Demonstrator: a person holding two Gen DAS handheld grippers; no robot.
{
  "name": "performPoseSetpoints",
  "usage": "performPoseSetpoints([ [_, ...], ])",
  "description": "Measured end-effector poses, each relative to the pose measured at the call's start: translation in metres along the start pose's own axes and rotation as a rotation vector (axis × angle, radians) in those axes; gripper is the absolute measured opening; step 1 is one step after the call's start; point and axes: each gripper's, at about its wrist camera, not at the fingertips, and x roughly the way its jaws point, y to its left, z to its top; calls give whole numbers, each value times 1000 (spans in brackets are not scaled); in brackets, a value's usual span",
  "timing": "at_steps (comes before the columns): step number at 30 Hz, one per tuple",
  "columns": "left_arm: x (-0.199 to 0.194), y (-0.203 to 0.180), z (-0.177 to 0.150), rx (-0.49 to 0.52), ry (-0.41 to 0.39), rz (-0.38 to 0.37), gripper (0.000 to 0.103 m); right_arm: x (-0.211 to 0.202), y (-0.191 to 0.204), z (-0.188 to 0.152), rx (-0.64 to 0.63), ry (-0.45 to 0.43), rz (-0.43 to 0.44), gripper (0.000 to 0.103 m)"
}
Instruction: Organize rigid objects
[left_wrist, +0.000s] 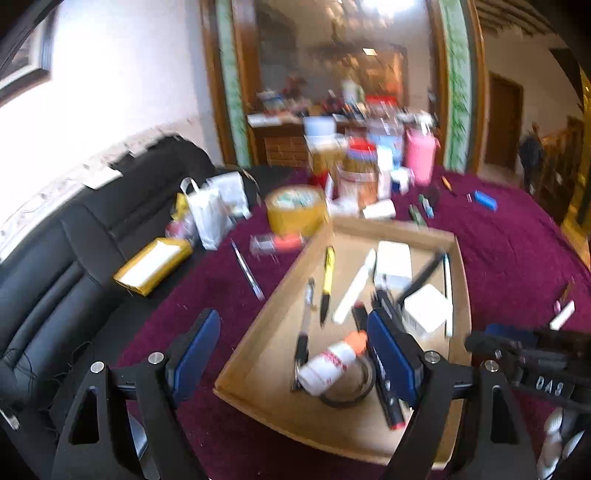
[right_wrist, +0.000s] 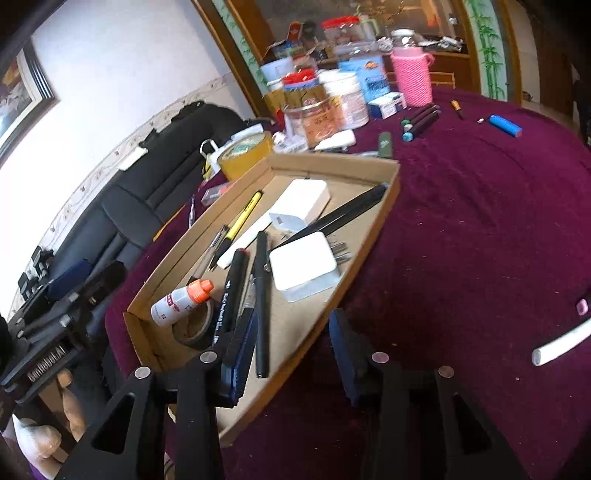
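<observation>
Both grippers, left (left_wrist: 295, 354) & right (right_wrist: 291, 350), spread, empty, over cardboard tray (right_wrist: 391, 184); labels unreadable.

White letters "DA3" showing on black plate (left_wrist: 549, 385) of other gripper's rig, left wrist view. Red print on white bottle with orange cap (right_wrist: 181, 302) staying too blurred to read. White script running along black marker (right_wrist: 229, 295), illegible. Jar labels (right_wrist: 325, 118) at worktop's far edge showing red characters, unreadable.
</observation>
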Motion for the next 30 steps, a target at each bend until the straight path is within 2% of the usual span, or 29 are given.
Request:
performPoseSetpoints([
  [1, -12, 1, 2, -26, -62, 26, 82, -7, -2, -2, -5, -26, -14, 44],
  [2, -22, 2, 4, -45, -111, 42, 87, -12, -3, -3, -15, -49, -26, 44],
  [3, -38, 2, 5, -70, -188, 55, 103, -19, -2, -4, -28, -82, -45, 44],
  [4, -59, 2, 5, -100, -293, 44, 103, -30, 0, -7, -53, -138, -89, 45],
  [5, -73, 2, 4, -126, -362, 10, 103, -37, 3, -10, -76, -182, -124, 48],
  [6, -81, 2, 2, -151, -399, -26, 103, -46, 7, -14, -97, -229, -157, 59],
  [7, -85, 1, 3, -163, -406, -49, 103, -56, 11, -19, -118, -291, -196, 75],
  [9, -80, -12, 8, -135, -335, -71, 103, -67, 17, -25, -140, -370, -250, 95],
  [10, -75, -20, 10, -97, -286, -82, 103, -72, 21, -28, -154, -409, -280, 99],
  [12, -64, -34, 10, -46, -207, -120, 103, -78, 26, -32, -192, -462, -332, 102],
  [15, -51, -41, 9, -57, -100, -201, 103, -80, 30, -34, -248, -494, -414, 102],
  [16, -49, -41, 8, -65, -85, -208, 103, -78, 29, -35, -258, -492, -438, 102],
  [19, -44, -43, 5, -74, -62, -144, 103, -72, 21, -34, -245, -454, -451, 102],
  [24, -35, -48, 0, -34, -40, -20, 103, -67, 11, -36, -216, -414, -463, 102],
  [30, -21, -46, -3, -39, 7, -12, 103, -60, 22, -42, -259, -390, -486, 102],
])
